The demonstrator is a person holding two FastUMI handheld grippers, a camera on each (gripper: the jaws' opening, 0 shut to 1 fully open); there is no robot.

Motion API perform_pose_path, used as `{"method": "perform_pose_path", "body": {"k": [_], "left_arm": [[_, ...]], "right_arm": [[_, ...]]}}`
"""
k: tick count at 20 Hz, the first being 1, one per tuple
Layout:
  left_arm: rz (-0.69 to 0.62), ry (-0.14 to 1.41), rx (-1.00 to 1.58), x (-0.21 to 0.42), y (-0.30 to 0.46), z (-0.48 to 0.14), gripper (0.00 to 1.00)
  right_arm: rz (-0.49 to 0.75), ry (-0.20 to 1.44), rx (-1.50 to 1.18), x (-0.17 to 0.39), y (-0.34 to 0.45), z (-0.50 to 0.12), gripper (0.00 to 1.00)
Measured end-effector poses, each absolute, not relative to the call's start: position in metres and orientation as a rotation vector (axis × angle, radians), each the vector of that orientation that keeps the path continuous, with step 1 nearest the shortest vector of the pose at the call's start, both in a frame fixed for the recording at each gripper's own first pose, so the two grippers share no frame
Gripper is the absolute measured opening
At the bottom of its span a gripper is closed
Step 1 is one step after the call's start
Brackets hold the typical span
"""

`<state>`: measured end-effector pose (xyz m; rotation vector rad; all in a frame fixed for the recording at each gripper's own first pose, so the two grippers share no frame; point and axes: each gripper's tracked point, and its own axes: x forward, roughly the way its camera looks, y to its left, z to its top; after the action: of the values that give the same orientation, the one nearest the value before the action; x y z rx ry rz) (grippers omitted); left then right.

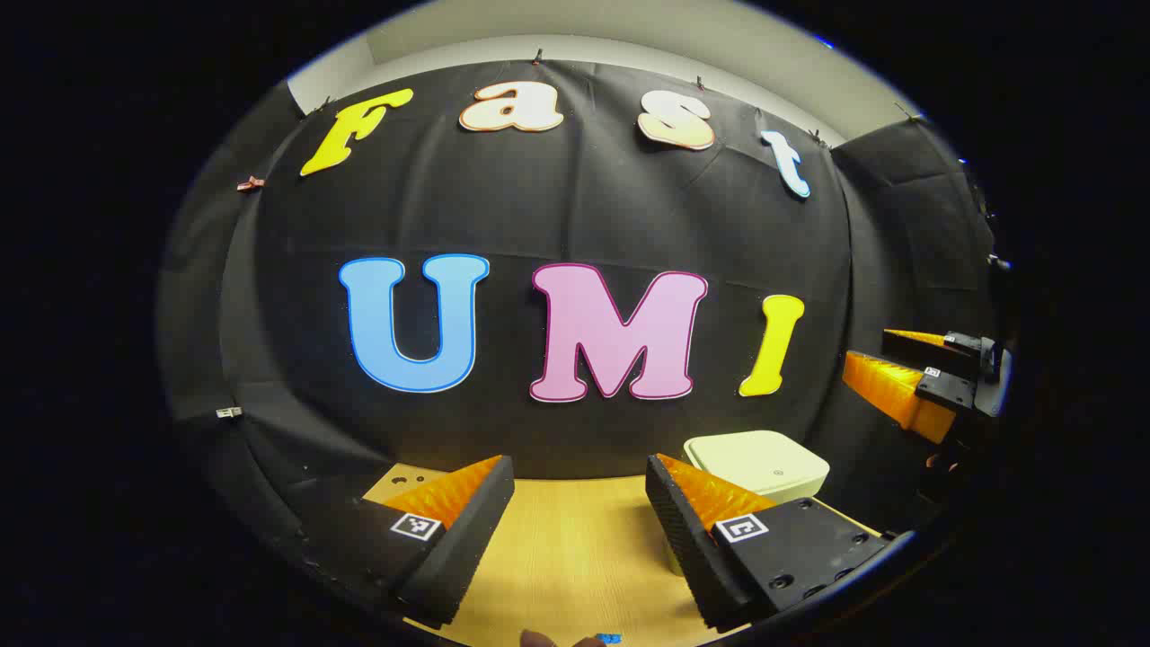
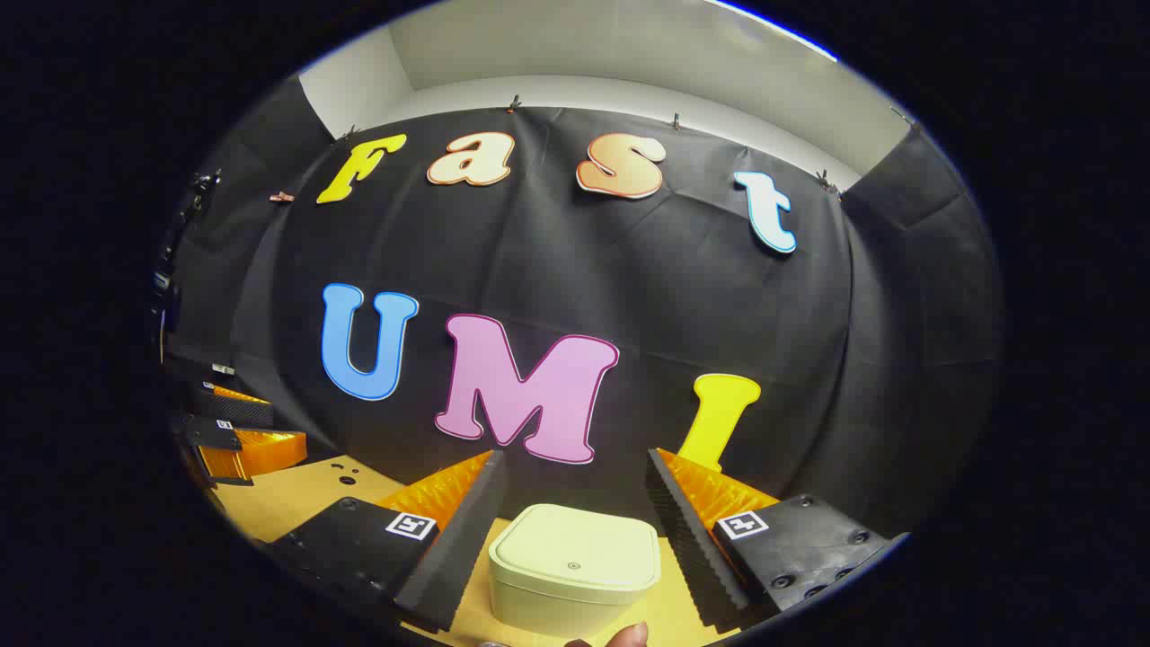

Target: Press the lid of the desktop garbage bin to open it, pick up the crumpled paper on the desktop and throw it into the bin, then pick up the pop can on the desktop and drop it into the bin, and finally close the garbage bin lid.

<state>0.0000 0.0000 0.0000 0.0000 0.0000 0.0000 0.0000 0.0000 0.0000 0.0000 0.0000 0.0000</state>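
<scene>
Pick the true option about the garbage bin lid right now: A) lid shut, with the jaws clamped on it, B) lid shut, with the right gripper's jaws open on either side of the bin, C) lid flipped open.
B: in the right gripper view the garbage bin has its lid flat and shut, and the right gripper frames it with jaws spread, not touching.

You see a pale cream garbage bin [image 2: 573, 566] with its lid [image 2: 575, 545] the same cream, low in the frame, on a light wood-grain desktop [image 1: 575, 557].
</scene>
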Motion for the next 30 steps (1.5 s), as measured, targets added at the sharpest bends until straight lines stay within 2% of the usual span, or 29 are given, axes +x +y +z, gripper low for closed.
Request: {"method": "perform_pose_path", "body": {"k": [6, 14, 23, 30], "left_arm": [[0.03, -0.017, 0.026, 0.009, -0.005, 0.014, 0.95], [0.016, -0.014, -0.004, 0.008, -0.017, 0.009, 0.95], [0.094, -0.031, -0.027, 0.006, 0.018, 0.008, 0.95], [0.116, -0.022, -0.014, 0.006, 0.022, 0.005, 0.95]], "right_arm": [[-0.018, -0.079, 0.009, -0.004, -0.012, 0.014, 0.97], [-0.019, -0.024, -0.007, -0.001, -0.022, -0.004, 0.96], [0.035, -0.021, -0.03, 0.004, 0.004, -0.002, 0.98], [0.026, -0.031, -0.015, 0.019, -0.017, -0.001, 0.97]]}}
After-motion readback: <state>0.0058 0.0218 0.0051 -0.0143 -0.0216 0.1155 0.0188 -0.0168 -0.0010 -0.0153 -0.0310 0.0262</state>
